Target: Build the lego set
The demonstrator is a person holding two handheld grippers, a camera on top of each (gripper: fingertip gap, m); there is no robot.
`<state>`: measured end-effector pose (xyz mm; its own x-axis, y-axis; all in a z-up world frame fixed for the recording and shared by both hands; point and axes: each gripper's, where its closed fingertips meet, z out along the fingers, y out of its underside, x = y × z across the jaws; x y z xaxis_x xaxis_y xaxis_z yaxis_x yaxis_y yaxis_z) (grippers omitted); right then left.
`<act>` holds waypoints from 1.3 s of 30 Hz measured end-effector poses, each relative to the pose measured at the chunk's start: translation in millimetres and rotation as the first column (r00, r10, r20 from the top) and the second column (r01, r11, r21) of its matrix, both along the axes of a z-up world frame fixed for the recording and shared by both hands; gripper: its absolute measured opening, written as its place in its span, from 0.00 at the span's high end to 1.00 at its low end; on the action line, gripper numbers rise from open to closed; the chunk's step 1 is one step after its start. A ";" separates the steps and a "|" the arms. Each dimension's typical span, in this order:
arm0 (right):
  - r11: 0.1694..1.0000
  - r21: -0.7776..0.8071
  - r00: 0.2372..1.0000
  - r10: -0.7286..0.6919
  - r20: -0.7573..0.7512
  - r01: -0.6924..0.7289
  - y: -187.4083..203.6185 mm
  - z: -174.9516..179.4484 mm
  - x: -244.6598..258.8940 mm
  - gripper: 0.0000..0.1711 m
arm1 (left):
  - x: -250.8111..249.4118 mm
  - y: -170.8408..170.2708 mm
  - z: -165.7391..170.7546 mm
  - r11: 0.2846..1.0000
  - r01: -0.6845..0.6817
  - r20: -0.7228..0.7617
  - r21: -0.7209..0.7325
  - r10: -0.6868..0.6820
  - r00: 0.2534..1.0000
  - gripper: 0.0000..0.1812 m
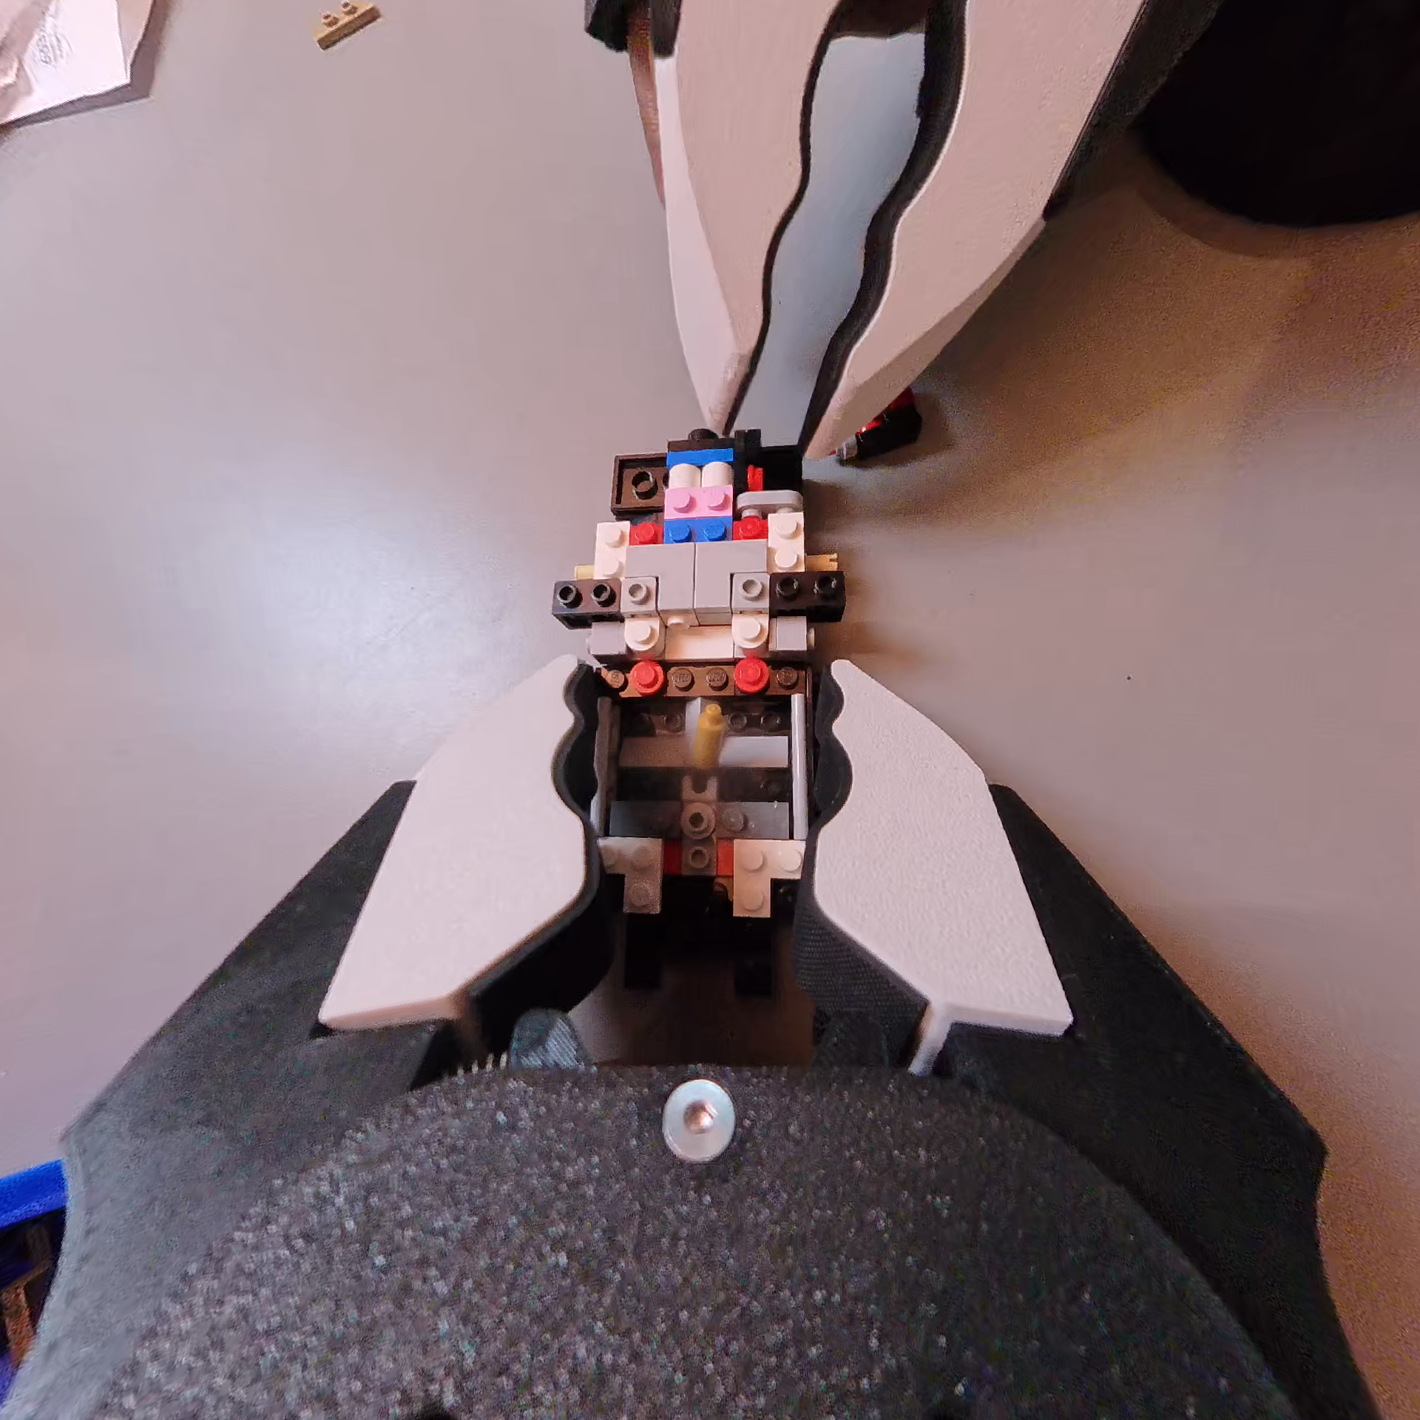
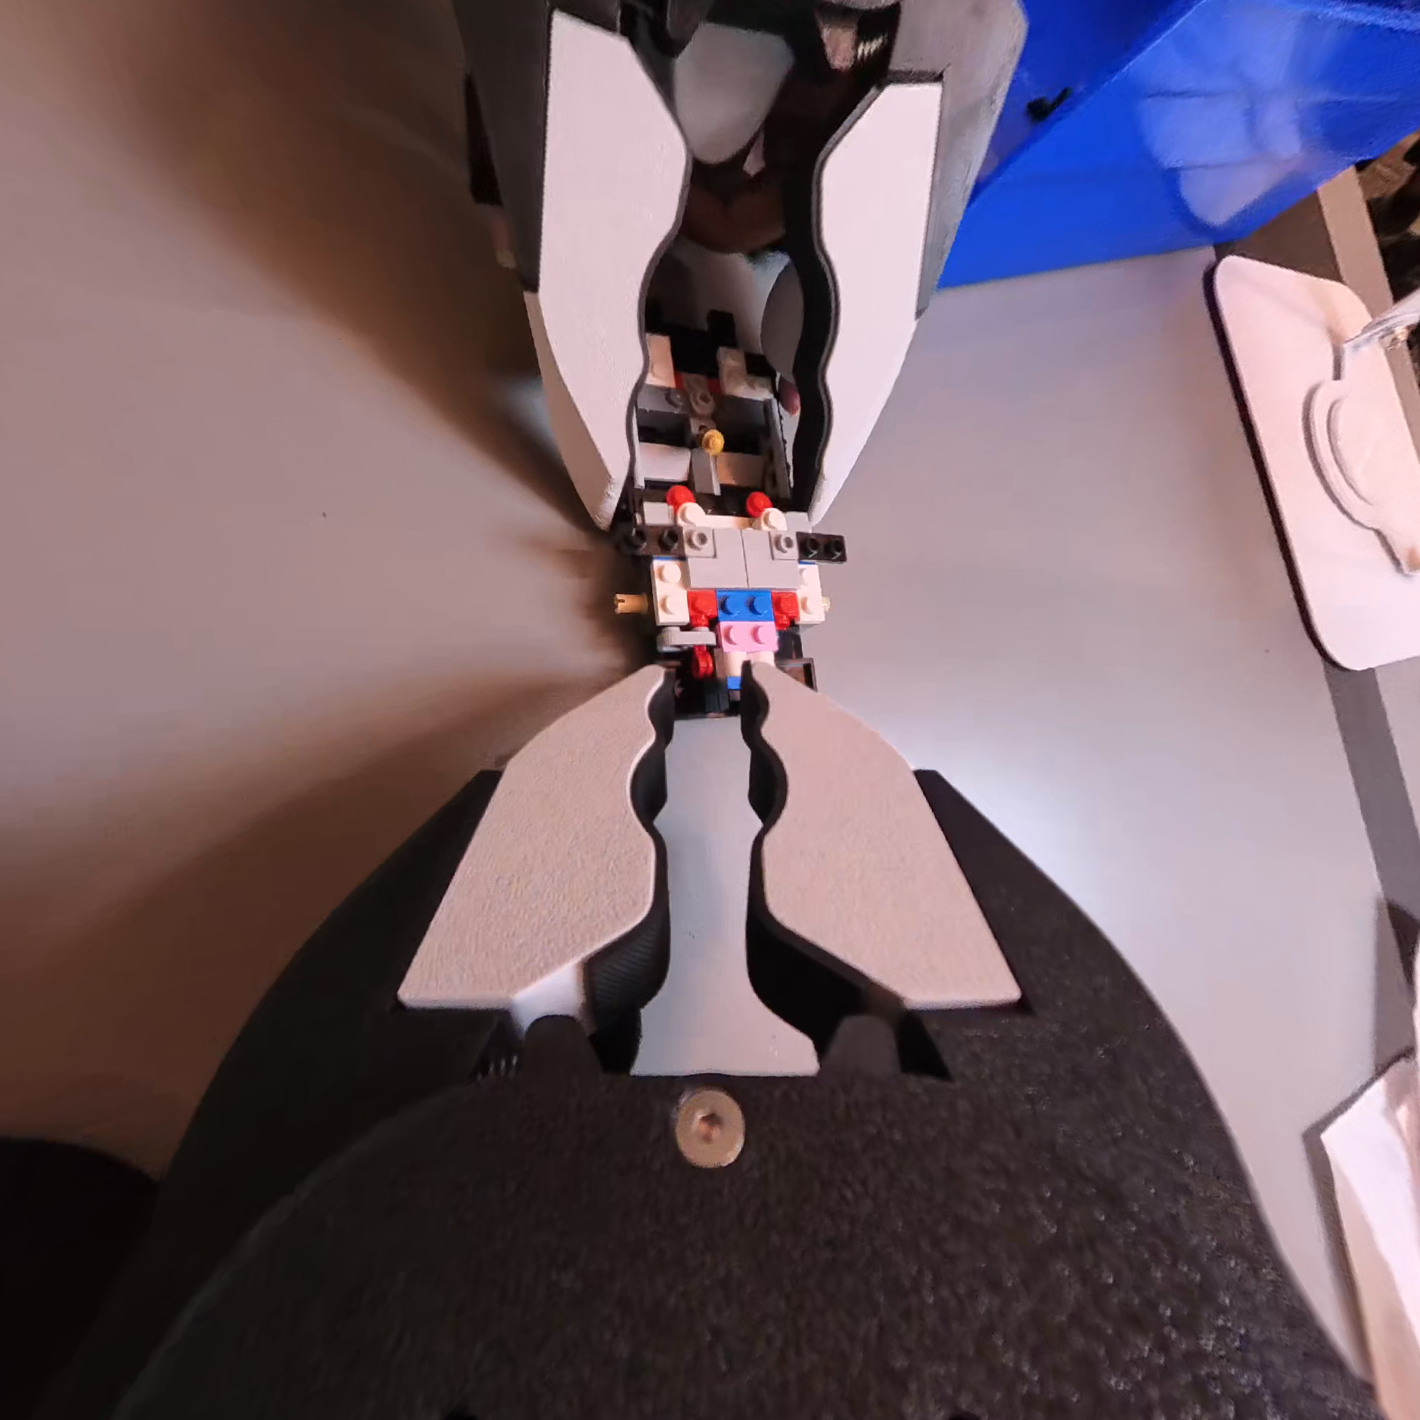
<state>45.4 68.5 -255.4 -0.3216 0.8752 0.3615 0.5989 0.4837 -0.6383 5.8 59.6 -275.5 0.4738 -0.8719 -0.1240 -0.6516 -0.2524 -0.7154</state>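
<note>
While gripped on both flanks by the left gripper (image 1: 703, 676), lies lengthwise down the middle of the left wrist view as a small brick model (image 1: 699, 607): white, grey, black, red, blue and pink pieces already joined into one body. Shows these jaws spread about as wide as the model's near half and pressed against its side walls. At the far end, meets the right gripper (image 1: 768, 434), with jaws drawn to a narrow gap and tips touching or just beside the black end pieces; cannot tell if really pinched or only resting there. Looks well built up, with an open hollow near the left jaws and a tan peg (image 1: 711, 734) standing loose-looking inside. Hard to judge whether resting on the grey counter (image 1: 307, 461) or lifted a little above it. Hides the model's underside and near end under the gripper bodies. Partly covers a red and black piece (image 1: 884, 430) behind the right finger. Cuts off a small tan plate (image 1: 347, 23), some paper (image 1: 69, 54) and, on the other side, a blue bin (image 2: 1191, 115).
</note>
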 end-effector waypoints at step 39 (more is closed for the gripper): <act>0.959 0.261 0.987 0.072 0.143 -0.108 0.9 -9.0 -6.7 0.96 | -2.6 -1.4 -0.6 0.999 -0.030 -0.034 -0.037 0.029 0.999 0.70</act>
